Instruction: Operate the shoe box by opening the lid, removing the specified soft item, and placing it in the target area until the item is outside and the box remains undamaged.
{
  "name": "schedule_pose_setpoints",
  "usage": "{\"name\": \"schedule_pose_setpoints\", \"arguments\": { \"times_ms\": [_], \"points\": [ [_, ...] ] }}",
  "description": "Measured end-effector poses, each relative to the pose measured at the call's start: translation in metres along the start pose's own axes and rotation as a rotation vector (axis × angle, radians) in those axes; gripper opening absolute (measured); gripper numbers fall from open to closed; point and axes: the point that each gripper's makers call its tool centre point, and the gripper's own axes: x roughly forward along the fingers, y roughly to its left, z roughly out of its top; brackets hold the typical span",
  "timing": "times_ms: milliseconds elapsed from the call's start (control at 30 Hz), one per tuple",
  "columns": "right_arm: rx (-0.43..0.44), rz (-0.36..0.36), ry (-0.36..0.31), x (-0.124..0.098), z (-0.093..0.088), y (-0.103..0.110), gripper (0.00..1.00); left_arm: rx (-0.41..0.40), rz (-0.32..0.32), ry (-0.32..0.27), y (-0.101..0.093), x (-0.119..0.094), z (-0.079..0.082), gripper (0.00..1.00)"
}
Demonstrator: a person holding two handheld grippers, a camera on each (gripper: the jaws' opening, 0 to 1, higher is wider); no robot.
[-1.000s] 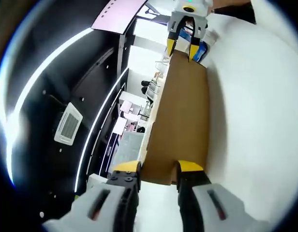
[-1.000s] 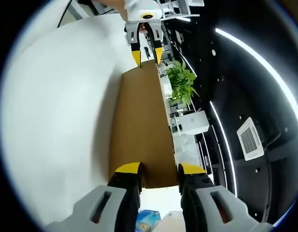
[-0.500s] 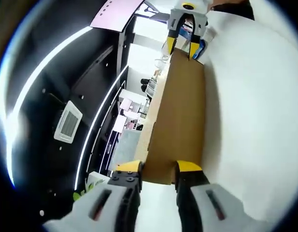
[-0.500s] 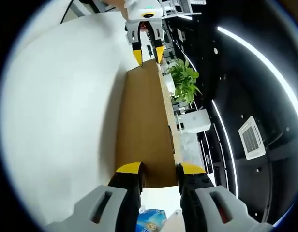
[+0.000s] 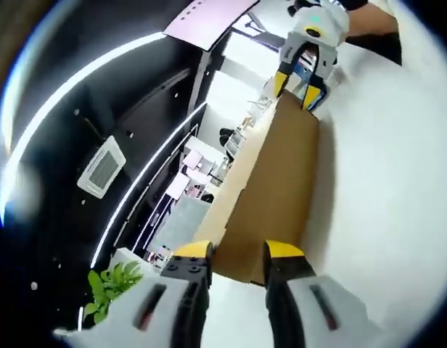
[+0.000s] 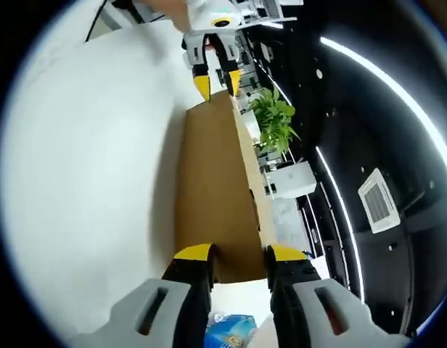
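A flat brown cardboard shoe-box lid point(image 5: 271, 196) is held up by its two short ends, one pair of tongs at each end, against a plain white bench surface point(image 5: 383, 188).

In the left gripper view, the left tongs point(image 5: 238, 254), grey with yellow tips, rise from the bottom of the view and close narrowly on the near edge of the lid, one tip on each side of the cardboard. At the lid's far end, the right tongs point(image 5: 297, 83) pinch the opposite edge in the same way. Beside the lid's left edge lies a dark ceiling with bright light strips point(image 5: 100, 80), a square air vent point(image 5: 101, 167) and a distant row of office desks point(image 5: 202, 170). A green leafy plant point(image 5: 113, 284) shows just left of the left tongs.

In the right gripper view, the right tongs point(image 6: 238, 255) grip the near edge of the same lid point(image 6: 212, 188), and the left tongs point(image 6: 215, 81) hold its far edge. The white bench point(image 6: 85, 167) lies to the lid's left; the green plant point(image 6: 274, 119) stands to its right. Just below the lid's near edge, between the tongs, a small blue-and-white packet point(image 6: 231, 325) peeks out; I cannot tell what it is.
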Motion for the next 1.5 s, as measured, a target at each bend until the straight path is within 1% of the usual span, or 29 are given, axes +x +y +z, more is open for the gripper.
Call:
{"name": "schedule_pose_setpoints", "arguments": {
  "times_ms": [67, 100, 133, 167, 200, 233, 267, 300, 333, 367, 400, 467, 500, 567, 633, 700, 733, 800, 867, 900, 967, 1033, 1067, 1100, 1133, 1167, 1233, 1400, 1500],
  "points": [
    [0.121, -0.008, -0.016, -0.001, 0.003, -0.001, 0.29, -0.056, -0.004, -0.01, -0.001, 0.0, 0.002, 0.29],
    [0.209, -0.026, -0.024, -0.002, 0.005, -0.005, 0.27, -0.088, -0.007, -0.019, -0.002, 0.001, 0.003, 0.3],
    [0.231, -0.025, -0.024, -0.002, 0.005, -0.005, 0.25, -0.128, -0.009, -0.031, -0.002, 0.0, 0.004, 0.31],
    [0.319, -0.033, -0.022, -0.004, 0.006, -0.009, 0.22, -0.209, -0.038, -0.074, -0.006, 0.0, 0.01, 0.33],
    [0.356, -0.038, -0.043, -0.006, 0.01, -0.012, 0.18, -0.253, -0.057, -0.099, -0.008, -0.001, 0.015, 0.34],
    [0.379, -0.04, -0.08, -0.007, 0.016, -0.015, 0.12, -0.3, -0.053, -0.105, -0.006, -0.002, 0.016, 0.33],
    [0.448, -0.057, -0.113, -0.01, 0.02, -0.021, 0.09, -0.351, -0.051, -0.12, -0.003, -0.003, 0.019, 0.32],
    [0.534, -0.06, -0.135, -0.012, 0.023, -0.024, 0.1, -0.39, -0.048, -0.139, 0.001, -0.004, 0.023, 0.32],
    [0.592, -0.039, -0.158, -0.012, 0.025, -0.023, 0.13, -0.435, -0.043, -0.157, 0.005, -0.005, 0.027, 0.32],
    [0.673, -0.025, -0.171, -0.013, 0.027, -0.024, 0.15, -0.5, -0.059, -0.2, 0.008, -0.007, 0.035, 0.31],
    [0.721, -0.033, -0.18, -0.014, 0.027, -0.027, 0.17, -0.554, -0.076, -0.223, 0.01, -0.008, 0.04, 0.3],
    [0.789, -0.027, -0.174, -0.015, 0.026, -0.028, 0.13, -0.679, -0.122, -0.274, 0.012, -0.011, 0.051, 0.3],
    [0.846, -0.058, -0.162, -0.016, 0.022, -0.032, 0.14, -0.756, -0.139, -0.3, 0.016, -0.013, 0.055, 0.32],
    [0.902, -0.071, -0.177, -0.015, 0.021, -0.036, 0.2, -0.833, -0.129, -0.317, 0.021, -0.014, 0.055, 0.38],
    [0.963, -0.075, -0.171, -0.015, 0.019, -0.038, 0.25, -0.854, -0.1, -0.301, 0.024, -0.013, 0.05, 0.44],
    [0.972, -0.094, -0.164, -0.015, 0.016, -0.039, 0.3, -0.862, -0.058, -0.228, 0.026, -0.011, 0.038, 0.49],
    [0.974, -0.11, -0.162, -0.015, 0.015, -0.04, 0.35, -0.909, -0.034, -0.213, 0.028, -0.009, 0.033, 0.54],
    [0.987, -0.126, -0.167, -0.014, 0.014, -0.041, 0.53, -0.955, -0.025, -0.209, 0.03, -0.009, 0.029, 0.6],
    [1.039, -0.114, -0.143, -0.013, 0.013, -0.036, 0.61, -1.022, -0.023, -0.197, 0.031, -0.009, 0.023, 0.63],
    [1.05, -0.099, -0.153, -0.012, 0.015, -0.034, 0.62, -1.029, -0.032, -0.187, 0.03, -0.008, 0.02, 0.65],
    [1.065, -0.096, -0.148, -0.009, 0.015, -0.032, 0.67, -0.995, -0.025, -0.157, 0.027, -0.005, 0.017, 0.73],
    [1.052, -0.109, -0.116, -0.002, 0.016, -0.03, 0.77, -0.979, -0.027, -0.138, 0.023, -0.001, 0.015, 0.84],
    [1.061, -0.114, -0.104, 0.001, 0.014, -0.03, 0.86, -0.989, -0.031, -0.13, 0.022, 0.0, 0.014, 0.86],
    [1.085, -0.104, -0.077, 0.006, 0.011, -0.027, 0.89, -0.997, -0.035, -0.124, 0.02, 0.001, 0.013, 0.86],
    [1.102, -0.083, -0.062, 0.008, 0.01, -0.022, 0.89, -0.998, -0.045, -0.12, 0.018, 0.002, 0.013, 0.85],
    [1.115, -0.06, -0.047, 0.01, 0.009, -0.017, 0.84, -1.004, -0.052, -0.105, 0.016, 0.005, 0.01, 0.84],
    [1.14, -0.057, -0.042, 0.013, 0.006, -0.013, 0.79, -0.995, -0.05, -0.097, 0.014, 0.007, 0.009, 0.84],
    [1.213, -0.044, -0.057, 0.02, 0.004, -0.013, 0.79, -0.983, -0.048, -0.081, 0.011, 0.016, 0.002, 0.81],
    [1.202, -0.053, -0.053, 0.024, 0.005, -0.015, 0.79, -0.974, -0.046, -0.079, 0.013, 0.022, 0.003, 0.81]
  ]
}}
